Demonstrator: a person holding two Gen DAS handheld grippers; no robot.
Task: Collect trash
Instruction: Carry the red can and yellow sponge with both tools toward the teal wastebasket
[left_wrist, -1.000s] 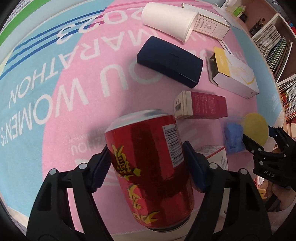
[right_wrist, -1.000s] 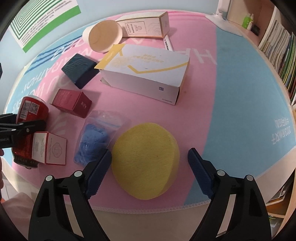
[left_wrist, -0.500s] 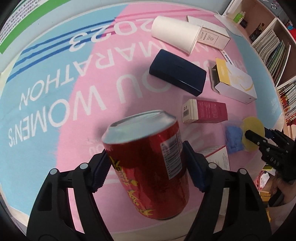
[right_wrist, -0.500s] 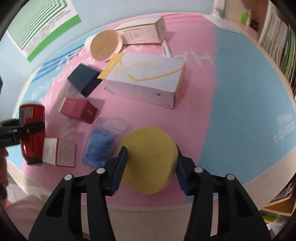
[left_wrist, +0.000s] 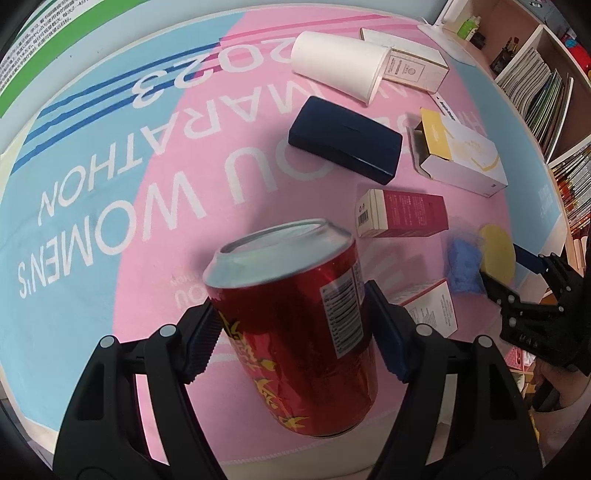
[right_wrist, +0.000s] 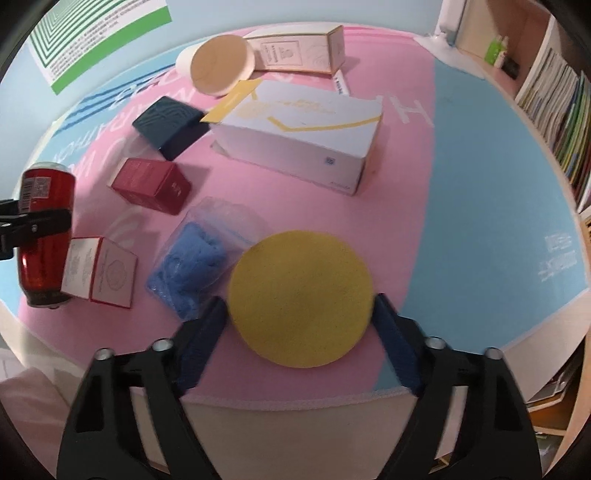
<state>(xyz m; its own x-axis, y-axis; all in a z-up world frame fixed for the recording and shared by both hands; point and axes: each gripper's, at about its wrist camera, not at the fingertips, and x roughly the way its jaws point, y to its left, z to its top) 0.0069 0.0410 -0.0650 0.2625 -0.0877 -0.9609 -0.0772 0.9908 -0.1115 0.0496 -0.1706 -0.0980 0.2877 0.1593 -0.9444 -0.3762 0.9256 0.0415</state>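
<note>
- The left gripper (left_wrist: 291, 339) is clamped on a red can (left_wrist: 295, 332), one blue pad against each side, and the can hangs tilted above the pink cloth (left_wrist: 184, 129) with its silver top towards the camera.
- The right gripper (right_wrist: 301, 334) straddles a yellow disc (right_wrist: 300, 299); its jaws have just been opening, and the pads now stand at the disc's two edges. I cannot tell whether they touch it.
- The disc seems to lie flat on the cloth near the front edge, just beside a clear bag of blue stuff (right_wrist: 195, 266), which it overlaps slightly.
- Left of the bag a small white box (right_wrist: 99, 271) with red edging lies close to the can in the right wrist view.
- Behind the bag sits a dark red box (right_wrist: 151, 184), and behind that a navy case (right_wrist: 168, 123).
- A large white box (right_wrist: 299, 140) with an open yellow flap lies mid-cloth.
- At the far edge a paper cup (right_wrist: 218, 66) lies on its side, touching a long cream box (right_wrist: 299, 48).
- Shelves of books (right_wrist: 554, 110) stand at the right.
</note>
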